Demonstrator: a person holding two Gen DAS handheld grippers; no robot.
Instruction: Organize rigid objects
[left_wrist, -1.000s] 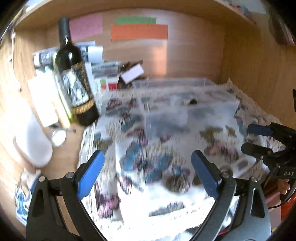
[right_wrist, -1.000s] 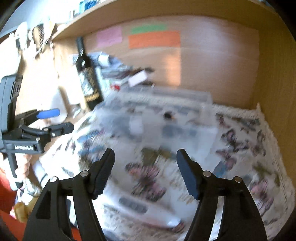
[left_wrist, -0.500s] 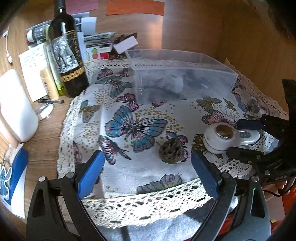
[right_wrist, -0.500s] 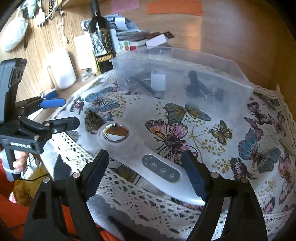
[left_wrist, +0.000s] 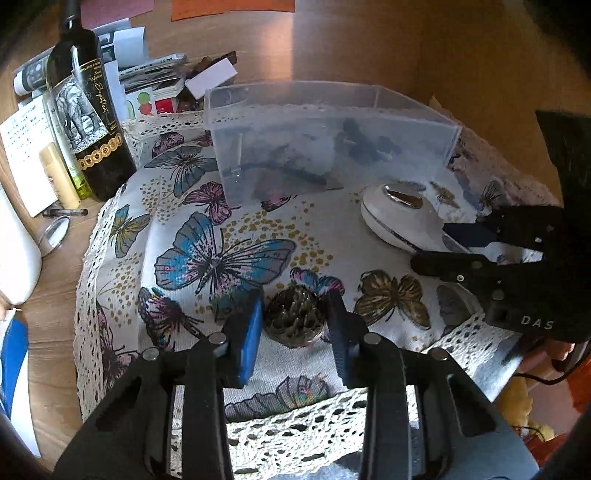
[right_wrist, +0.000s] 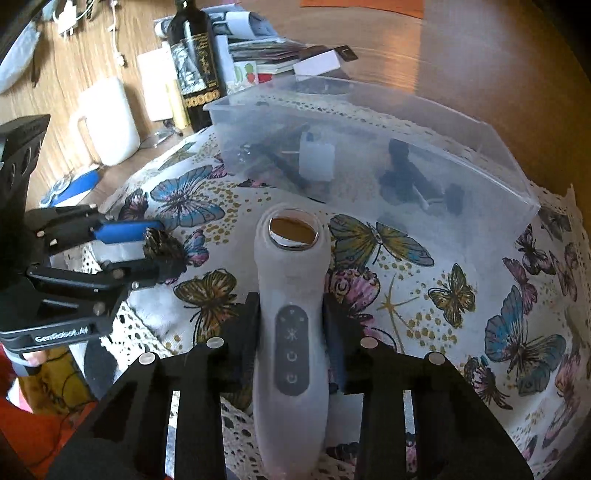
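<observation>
Sitting between closed fingers: pinecone (left_wrist: 294, 317) in left gripper (left_wrist: 295, 325), white device (right_wrist: 291, 325) in right gripper (right_wrist: 291, 332).

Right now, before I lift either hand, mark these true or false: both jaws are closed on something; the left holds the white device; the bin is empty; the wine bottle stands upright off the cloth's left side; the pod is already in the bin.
1. Both jaws are closed on something. True: the left gripper and the right gripper each clamp an item.
2. The left holds the white device. False: the left holds the pod; the right holds the device.
3. The bin is empty. False: the bin holds dark and white items.
4. The bottle stands upright at the cloth's left side. True.
5. The pod is in the bin. False: it sits on the cloth.
</observation>
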